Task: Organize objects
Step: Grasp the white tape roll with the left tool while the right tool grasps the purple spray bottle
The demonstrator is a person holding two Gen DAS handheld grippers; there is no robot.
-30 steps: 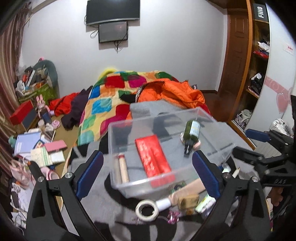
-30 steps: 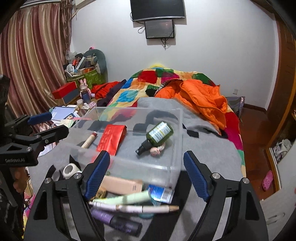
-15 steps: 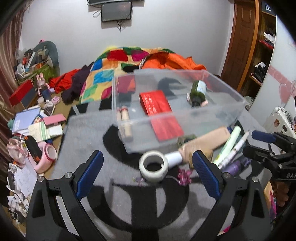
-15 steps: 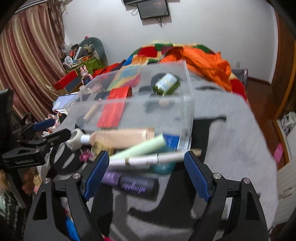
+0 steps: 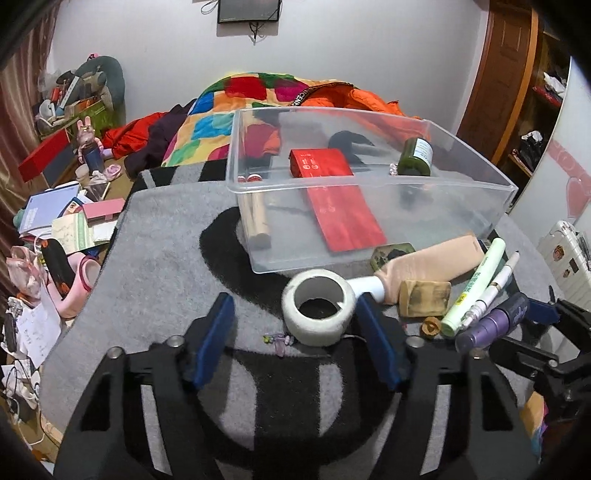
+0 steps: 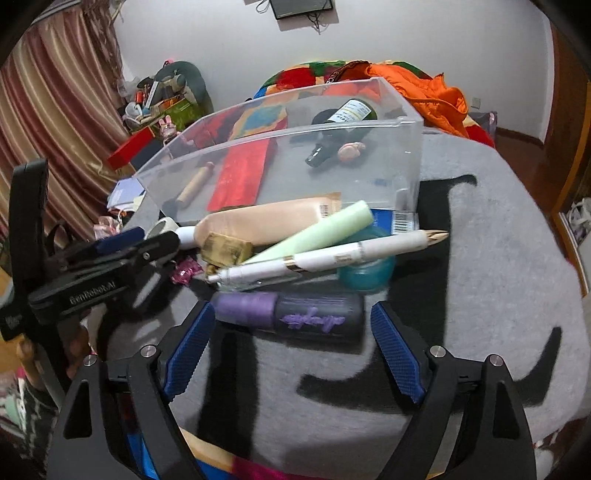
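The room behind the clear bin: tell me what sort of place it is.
Most likely a lived-in bedroom. A bed with a patchwork quilt and an orange jacket lies behind the clear bin, a screen hangs on the wall, and striped curtains cover one side.

The gray blanket (image 5: 162, 258) lies bare left of the tape roll (image 5: 318, 306) and in front of both grippers, so there is free passage there. Beyond, the clear bin (image 5: 369, 184) stands as a wall across the way. Its near side is crowded by the beige tube (image 6: 266, 223), green tube (image 6: 314, 236), white pen (image 6: 332, 256) and purple bottle (image 6: 291, 314), lying touching or overlapping.
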